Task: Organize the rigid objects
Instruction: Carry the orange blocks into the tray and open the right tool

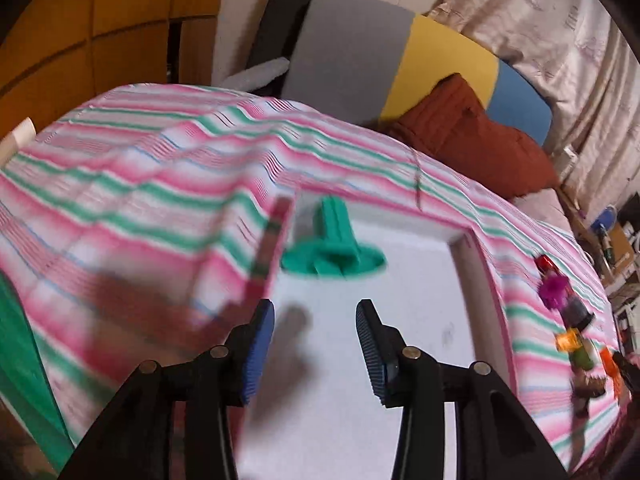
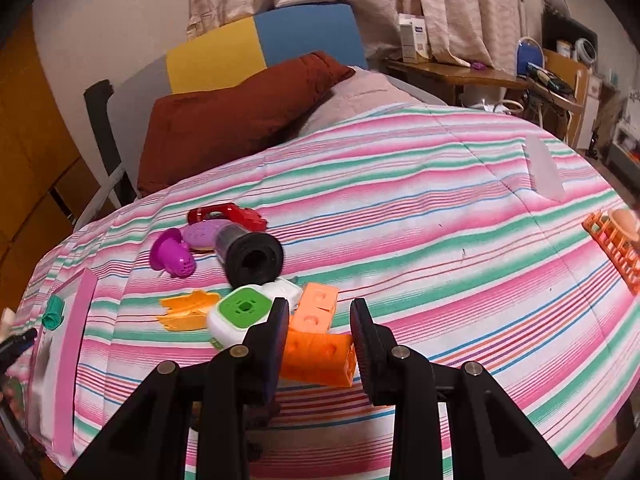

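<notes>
Between the right gripper's [image 2: 319,340] two black fingers sits an orange block [image 2: 320,362] with round holes, and the pads clamp it on both sides while it rests low on the striped bedspread [image 2: 420,216]. Just behind it lie a paler orange block [image 2: 316,304], a white cube with a green top [image 2: 236,314], a yellow-orange piece [image 2: 186,312], a black cylinder [image 2: 250,260], a purple cap [image 2: 172,258] and a red piece [image 2: 228,214], all crowded in one loose pile. At the bed's far right edge stands an orange basket [image 2: 612,244] holding something pale, probably round, though the rim of the view cuts it off.

Over on the left, a white tray [image 1: 400,320] with a raised wall lies on the bedspread, and a green flanged spool [image 1: 332,248] lies on its side inside it near the far corner. The left gripper [image 1: 316,344] hangs above the tray floor with its blue pads spread wide and nothing between them. Much of the tray floor is bare, and the bedspread to the right of the pile is open.
</notes>
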Motion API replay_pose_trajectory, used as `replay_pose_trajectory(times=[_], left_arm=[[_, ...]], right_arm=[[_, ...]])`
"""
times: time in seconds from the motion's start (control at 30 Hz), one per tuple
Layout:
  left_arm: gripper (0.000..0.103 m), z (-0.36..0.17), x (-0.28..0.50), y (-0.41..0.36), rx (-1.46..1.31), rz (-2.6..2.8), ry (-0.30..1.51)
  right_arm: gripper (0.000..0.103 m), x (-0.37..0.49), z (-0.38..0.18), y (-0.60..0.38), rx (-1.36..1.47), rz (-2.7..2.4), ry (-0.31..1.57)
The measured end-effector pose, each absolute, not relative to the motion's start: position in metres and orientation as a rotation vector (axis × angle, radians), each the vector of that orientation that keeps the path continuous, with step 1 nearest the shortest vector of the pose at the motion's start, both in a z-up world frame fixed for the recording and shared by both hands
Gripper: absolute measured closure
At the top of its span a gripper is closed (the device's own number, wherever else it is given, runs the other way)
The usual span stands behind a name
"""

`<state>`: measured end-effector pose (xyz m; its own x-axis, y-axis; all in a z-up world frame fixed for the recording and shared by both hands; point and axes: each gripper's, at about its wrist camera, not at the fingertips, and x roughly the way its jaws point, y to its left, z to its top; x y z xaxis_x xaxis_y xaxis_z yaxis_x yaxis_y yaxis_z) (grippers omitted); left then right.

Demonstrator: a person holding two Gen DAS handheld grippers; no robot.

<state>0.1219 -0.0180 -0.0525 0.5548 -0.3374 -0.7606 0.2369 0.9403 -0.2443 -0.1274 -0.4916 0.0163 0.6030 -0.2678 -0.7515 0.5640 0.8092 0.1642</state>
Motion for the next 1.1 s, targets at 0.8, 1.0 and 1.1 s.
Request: replay_pose_trajectory(times=[0.8,1.0,1.1], left_arm=[[0.060,-0.047,0.031,-0.067,0.019,-0.550,0.888],[0.060,-0.049,0.025,-0.068,0.035,-0.562,0.891],[0.060,-0.050,0.023,-0.065,0.038,-0.563,0.889]], right_arm=[[0.071,-0.111,0.036,-0.440,0.383,-0.370,0.724],[0.071,-0.075,0.038,-0.387,0.350,-0.221,0.751],[0.071,-0.044,0.036,-0.348,0.311,-0.121,0.779]])
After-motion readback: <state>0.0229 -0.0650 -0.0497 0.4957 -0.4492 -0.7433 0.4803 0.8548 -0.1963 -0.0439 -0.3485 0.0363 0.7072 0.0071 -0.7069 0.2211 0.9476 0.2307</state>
